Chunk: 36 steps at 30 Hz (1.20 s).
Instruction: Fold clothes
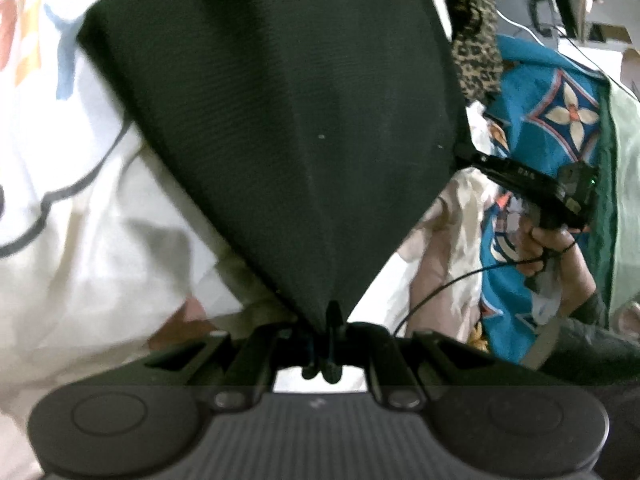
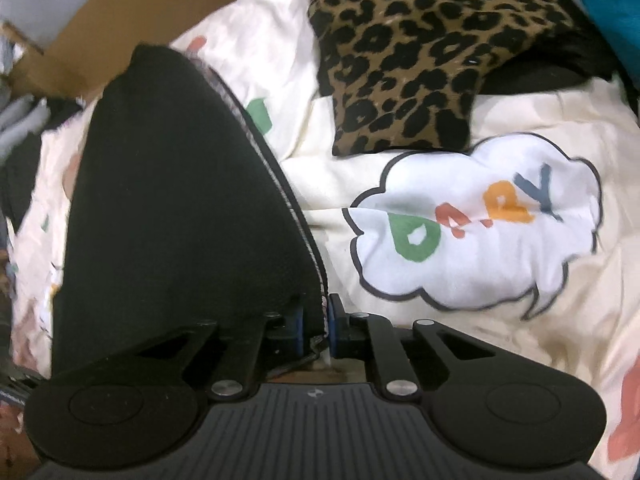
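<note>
Clearly both corners are caught: the left gripper (image 1: 328, 316) is clamped on a point of the black garment (image 1: 280, 120), the right gripper (image 2: 320, 328) on its hemmed edge. It hangs taut above the cream printed bedsheet (image 2: 460, 220), beside the leopard-print cloth (image 2: 420, 48). Keep tension even, I judge, and lower it flat onto the bedsheet.

Both wrist views look steeply down, close over a cream printed bedspread (image 2: 460, 92), sharing the black knit garment (image 1: 280, 120).

Left gripper (image 1: 325, 344) and right gripper (image 2: 318, 328) both clamped.
</note>
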### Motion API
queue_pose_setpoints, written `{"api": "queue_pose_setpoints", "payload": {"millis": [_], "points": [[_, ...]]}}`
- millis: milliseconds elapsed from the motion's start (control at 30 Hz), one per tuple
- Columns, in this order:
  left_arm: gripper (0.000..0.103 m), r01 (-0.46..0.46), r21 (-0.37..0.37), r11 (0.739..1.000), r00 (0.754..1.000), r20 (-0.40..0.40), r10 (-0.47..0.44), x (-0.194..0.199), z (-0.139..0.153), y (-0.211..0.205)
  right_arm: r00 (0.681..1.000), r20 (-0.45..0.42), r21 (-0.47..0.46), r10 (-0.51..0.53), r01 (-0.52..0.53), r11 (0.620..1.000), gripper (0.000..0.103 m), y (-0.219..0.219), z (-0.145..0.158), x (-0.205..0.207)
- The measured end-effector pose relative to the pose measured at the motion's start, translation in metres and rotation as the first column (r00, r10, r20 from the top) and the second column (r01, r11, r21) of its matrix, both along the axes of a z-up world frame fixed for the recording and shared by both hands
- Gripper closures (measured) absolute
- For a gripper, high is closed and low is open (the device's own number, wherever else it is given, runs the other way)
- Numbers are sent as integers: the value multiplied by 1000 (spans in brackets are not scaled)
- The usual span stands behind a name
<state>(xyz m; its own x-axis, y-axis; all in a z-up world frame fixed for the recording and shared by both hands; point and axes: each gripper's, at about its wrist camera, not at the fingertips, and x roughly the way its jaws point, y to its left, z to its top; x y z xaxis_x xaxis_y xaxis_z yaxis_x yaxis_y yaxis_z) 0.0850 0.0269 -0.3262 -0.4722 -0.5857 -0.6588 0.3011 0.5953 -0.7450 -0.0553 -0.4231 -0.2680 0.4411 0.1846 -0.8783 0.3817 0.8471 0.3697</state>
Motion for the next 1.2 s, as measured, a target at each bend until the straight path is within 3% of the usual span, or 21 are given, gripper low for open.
{"api": "queue_pose_setpoints", "payload": {"millis": [233,400,733,933,1200], "points": [[97,51,-73,996,997,56,-47,15,49,15,1000,7,98,-26,25,995,94,-2,11,-18],[97,73,-67,995,995,79,-68,3,63,25,999,-36,141,-10,15,990,94,13,2,-20],[97,18,-25,1000,995,95,-15,6,70,62,995,-95,204,38,-18,979,94,49,-6,-32],[97,49,25,998,992,112,-51,-1,69,68,984,-139,240,112,-77,968,94,71,-15,-36],[97,44,81,996,993,101,-52,-3,43,67,973,-169,237,158,-116,965,92,87,-21,-32]]}}
